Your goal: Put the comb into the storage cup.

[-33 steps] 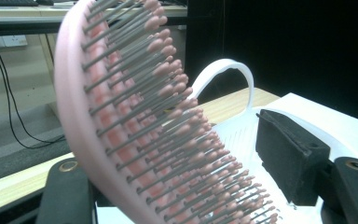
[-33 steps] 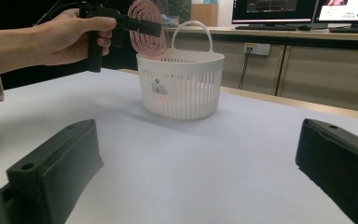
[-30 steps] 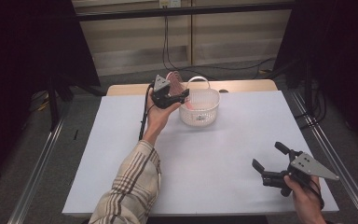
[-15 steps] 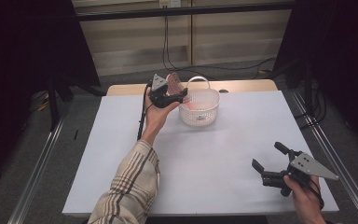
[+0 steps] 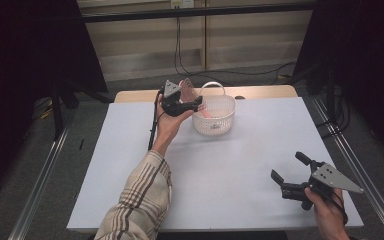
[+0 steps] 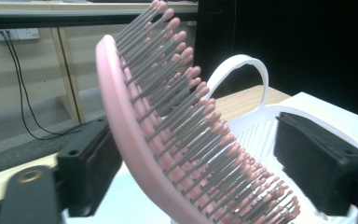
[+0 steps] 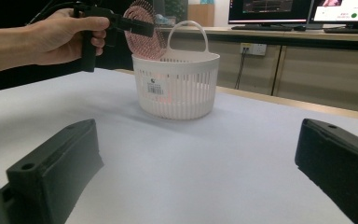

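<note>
- Leaning bristles-up over the near-left rim of the white basket, a pink hairbrush is sitting between the jaws of the left claw, at about 11 o'clock on the surface.
- The left claw's jaws have just been opening; its left pad is lying against the brush's back while the right pad is standing clear of the bristles.
- The right claw is hovering at about 4 o'clock, well apart from the basket, jaws spread wide with nothing between them.
</note>
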Demonstrator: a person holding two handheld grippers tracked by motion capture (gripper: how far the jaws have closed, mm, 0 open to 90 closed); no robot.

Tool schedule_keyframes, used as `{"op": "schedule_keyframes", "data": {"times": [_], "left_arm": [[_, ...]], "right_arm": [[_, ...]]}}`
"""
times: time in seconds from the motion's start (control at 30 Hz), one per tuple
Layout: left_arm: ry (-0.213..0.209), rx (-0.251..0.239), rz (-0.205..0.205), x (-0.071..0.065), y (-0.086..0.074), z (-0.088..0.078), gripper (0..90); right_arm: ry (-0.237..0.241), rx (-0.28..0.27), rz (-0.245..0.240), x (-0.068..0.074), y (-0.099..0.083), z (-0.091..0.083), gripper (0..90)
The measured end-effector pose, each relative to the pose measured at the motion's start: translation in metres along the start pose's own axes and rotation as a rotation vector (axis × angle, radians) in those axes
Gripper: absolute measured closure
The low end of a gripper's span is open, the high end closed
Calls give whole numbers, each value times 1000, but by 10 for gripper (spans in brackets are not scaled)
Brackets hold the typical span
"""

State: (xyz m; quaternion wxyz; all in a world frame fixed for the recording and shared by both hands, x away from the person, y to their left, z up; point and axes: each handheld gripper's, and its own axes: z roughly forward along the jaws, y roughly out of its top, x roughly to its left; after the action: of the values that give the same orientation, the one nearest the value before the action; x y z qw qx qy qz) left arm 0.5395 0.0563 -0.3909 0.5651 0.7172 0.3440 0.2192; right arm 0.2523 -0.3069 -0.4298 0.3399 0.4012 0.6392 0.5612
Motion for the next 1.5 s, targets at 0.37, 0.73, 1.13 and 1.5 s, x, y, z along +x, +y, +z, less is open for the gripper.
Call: {"op": "schedule_keyframes", "data": {"times": [0.37, 0.73, 1.13, 1.5], "left_arm": [[-2, -21, -4, 3, 6, -10, 29], [4, -41, -2, 14, 10, -33, 26], [-24, -97, 16, 13, 3, -63, 26], [-33, -105, 14, 11, -5, -79, 27]], "right_arm": [[-2, 3, 9, -3, -2, -1, 0], [4, 3, 0, -2, -2, 0, 0], [0, 5, -7, 2, -1, 0, 0], [-7, 3, -7, 2, -1, 0, 0]]}}
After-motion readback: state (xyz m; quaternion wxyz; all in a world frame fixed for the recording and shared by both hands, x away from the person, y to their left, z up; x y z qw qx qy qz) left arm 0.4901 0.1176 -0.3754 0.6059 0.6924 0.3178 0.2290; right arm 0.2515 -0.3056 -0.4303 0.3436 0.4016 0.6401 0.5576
